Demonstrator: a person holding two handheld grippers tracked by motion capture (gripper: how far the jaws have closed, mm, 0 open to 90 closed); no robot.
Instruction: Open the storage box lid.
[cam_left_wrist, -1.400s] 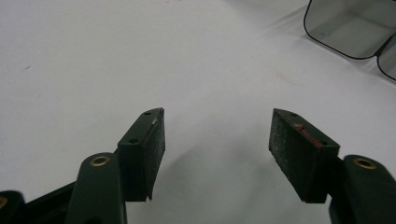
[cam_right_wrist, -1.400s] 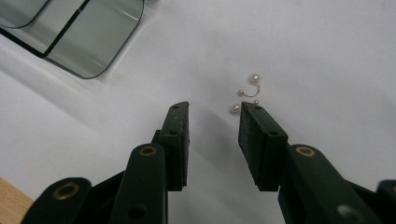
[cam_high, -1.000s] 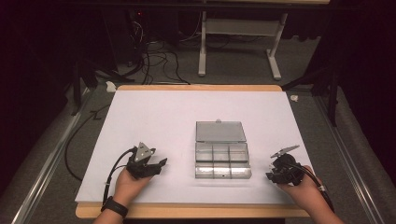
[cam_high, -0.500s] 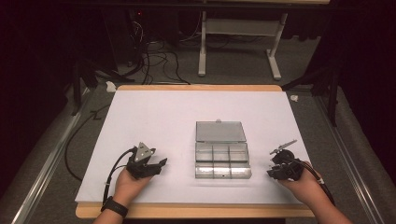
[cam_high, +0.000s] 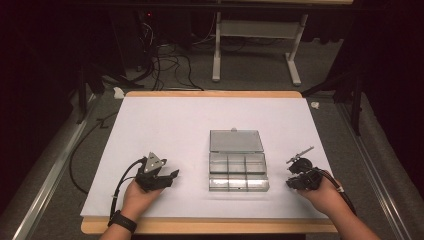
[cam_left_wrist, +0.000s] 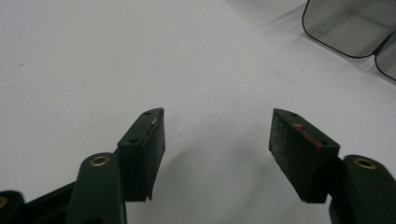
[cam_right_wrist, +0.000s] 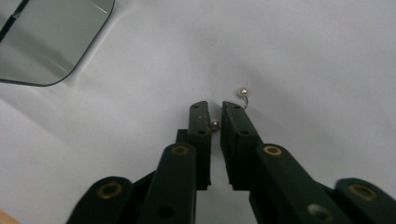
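Right gripper (cam_right_wrist: 214, 113) has dropped lower to the desk (cam_high: 165, 125), jaws closing on a pearl earring (cam_right_wrist: 215, 124)—pickup under way; left gripper (cam_left_wrist: 217, 135) idle, jaws wide apart.

light: bright on white table (cam_high: 175, 125) | surroundings: dark | shadows: soft beneath jaws | gripper views: slightly blurred
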